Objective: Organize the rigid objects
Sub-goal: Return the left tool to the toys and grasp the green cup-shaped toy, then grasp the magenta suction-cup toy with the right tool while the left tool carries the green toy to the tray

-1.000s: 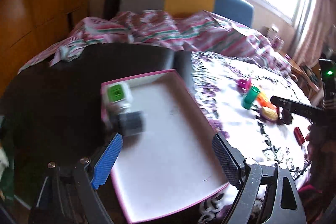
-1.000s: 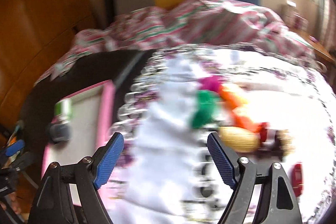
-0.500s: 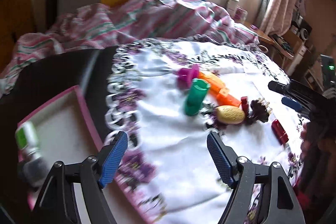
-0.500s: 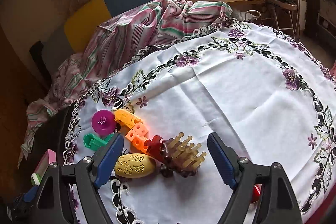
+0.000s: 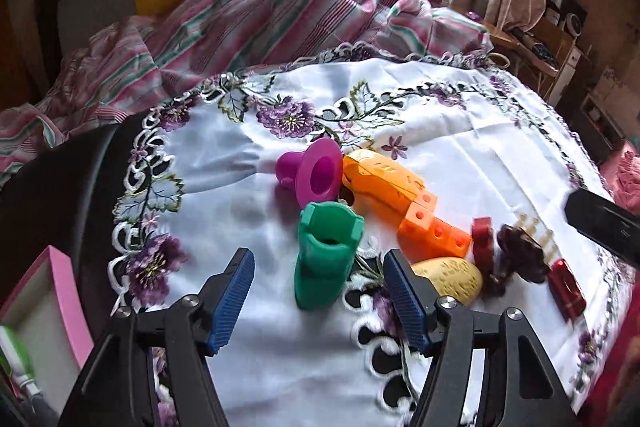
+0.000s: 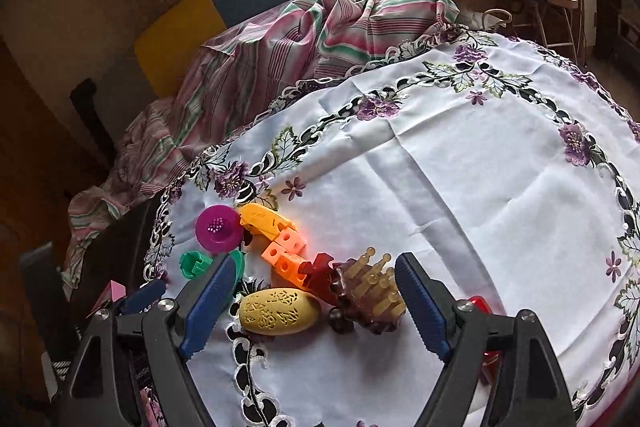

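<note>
Far left, the pink box point(image 5: 60, 291) sits at the desk point(image 5: 460, 155) edge, a green-and-white item point(image 5: 16, 359) already in it; I count one box. My left hand-held gripper point(image 5: 320, 303) has just been closing; its jaws straddle the green cup point(image 5: 326, 255) lying on the tablecloth, pads not yet touching it, so nothing is grasped. To do this well, I judge: centre the pads on the cup's body, squeeze squarely so it cannot roll, lift clear of the neighbours before swinging towards the box. Moving right: one magenta funnel point(image 5: 316, 173) just behind the cup; one orange block piece point(image 5: 404, 203) touching the funnel; one yellow egg point(image 5: 450, 279) just beside my right-side pad; two red pieces point(image 5: 482, 247); one brown pegged piece point(image 5: 520, 255). My right hand-held gripper point(image 6: 316, 307) hangs released over the egg and the pegged piece, gripping neither.
</note>
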Motion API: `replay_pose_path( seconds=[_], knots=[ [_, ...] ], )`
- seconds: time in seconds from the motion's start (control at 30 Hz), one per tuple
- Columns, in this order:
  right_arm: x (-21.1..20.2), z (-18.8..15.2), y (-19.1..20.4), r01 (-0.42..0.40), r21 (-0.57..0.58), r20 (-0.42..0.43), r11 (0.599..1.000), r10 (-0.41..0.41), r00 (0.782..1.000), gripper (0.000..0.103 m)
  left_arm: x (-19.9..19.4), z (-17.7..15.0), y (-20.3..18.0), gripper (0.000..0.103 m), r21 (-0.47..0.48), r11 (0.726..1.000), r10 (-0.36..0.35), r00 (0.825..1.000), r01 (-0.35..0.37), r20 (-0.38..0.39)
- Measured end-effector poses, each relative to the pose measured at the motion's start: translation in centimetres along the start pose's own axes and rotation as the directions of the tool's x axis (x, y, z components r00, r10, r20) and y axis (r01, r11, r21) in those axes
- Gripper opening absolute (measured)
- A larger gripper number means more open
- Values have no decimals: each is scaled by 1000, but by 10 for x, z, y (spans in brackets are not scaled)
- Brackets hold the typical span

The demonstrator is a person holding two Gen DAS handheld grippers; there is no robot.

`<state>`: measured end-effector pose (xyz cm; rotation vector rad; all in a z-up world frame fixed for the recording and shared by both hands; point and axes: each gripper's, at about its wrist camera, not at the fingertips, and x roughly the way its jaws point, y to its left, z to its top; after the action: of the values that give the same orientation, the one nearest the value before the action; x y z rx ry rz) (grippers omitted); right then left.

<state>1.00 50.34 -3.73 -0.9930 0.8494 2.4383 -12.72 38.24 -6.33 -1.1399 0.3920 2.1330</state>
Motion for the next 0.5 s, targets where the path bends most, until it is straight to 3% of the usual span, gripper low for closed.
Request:
replay_pose_path(
  seconds=[0.1,0.13,0.17,0.3,0.5],
  knots=[
    [0,0,0,-6,0,-3,1000,6,1000,83,20,6,4,66,-18,1000,-9,1000,9,-24],
    [1,0,-1,-5,1,-4,1000,5,1000,83,27,7,6,44,-32,999,-30,999,29,-39],
    [1,0,-1,0,2,-6,1000,0,1000,83,30,7,9,35,-45,998,-53,997,51,-57],
    [4,-1,-3,3,3,-23,1000,-3,1000,83,13,-6,19,35,-90,991,-100,995,97,-30],
    [13,-10,9,25,-70,-68,997,-29,997,83,-46,-30,34,35,-109,983,-145,988,149,44]
  ],
)
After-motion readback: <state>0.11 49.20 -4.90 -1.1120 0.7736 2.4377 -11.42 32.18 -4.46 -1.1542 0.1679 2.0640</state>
